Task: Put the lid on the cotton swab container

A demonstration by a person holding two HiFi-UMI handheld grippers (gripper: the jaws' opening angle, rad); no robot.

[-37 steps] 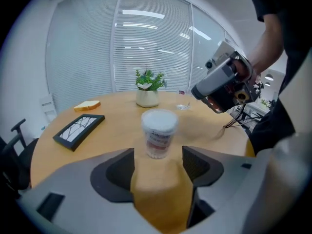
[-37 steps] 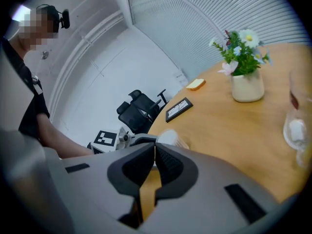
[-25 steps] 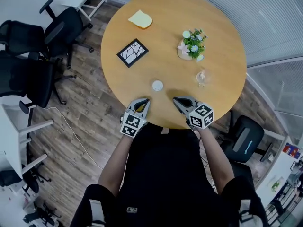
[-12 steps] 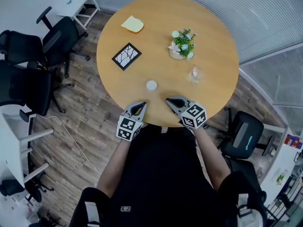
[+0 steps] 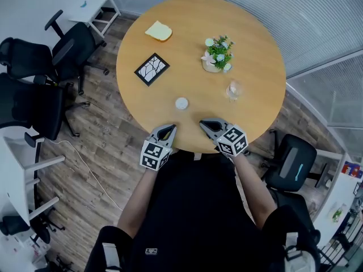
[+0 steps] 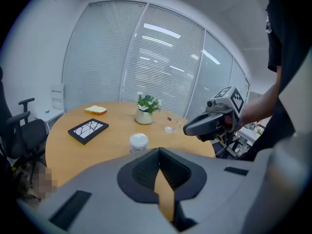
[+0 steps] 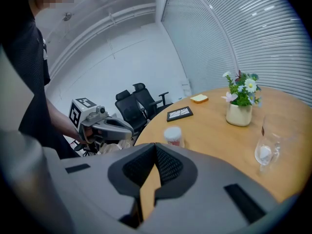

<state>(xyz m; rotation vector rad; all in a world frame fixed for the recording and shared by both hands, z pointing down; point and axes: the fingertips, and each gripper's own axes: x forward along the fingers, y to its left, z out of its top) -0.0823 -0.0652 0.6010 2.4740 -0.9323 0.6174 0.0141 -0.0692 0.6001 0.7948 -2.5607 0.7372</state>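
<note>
The left hand-held gripper [image 5: 168, 128] and right hand-held gripper [image 5: 205, 123] hover closed and empty at the counter's [image 5: 187, 55] near edge. The cotton swab container [image 5: 181, 103] stands just beyond. Spread the jaws before reaching in.

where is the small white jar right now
Head view: the small white jar stands on the table near its front edge, just ahead of the left tongs, left of the clear glass.

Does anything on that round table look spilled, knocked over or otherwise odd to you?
Nothing is spilled or tipped: the potted plant and the small white-topped container stand upright. The only oddity is what looks like a slice of bread lying bare on the table, with no plate.
</note>
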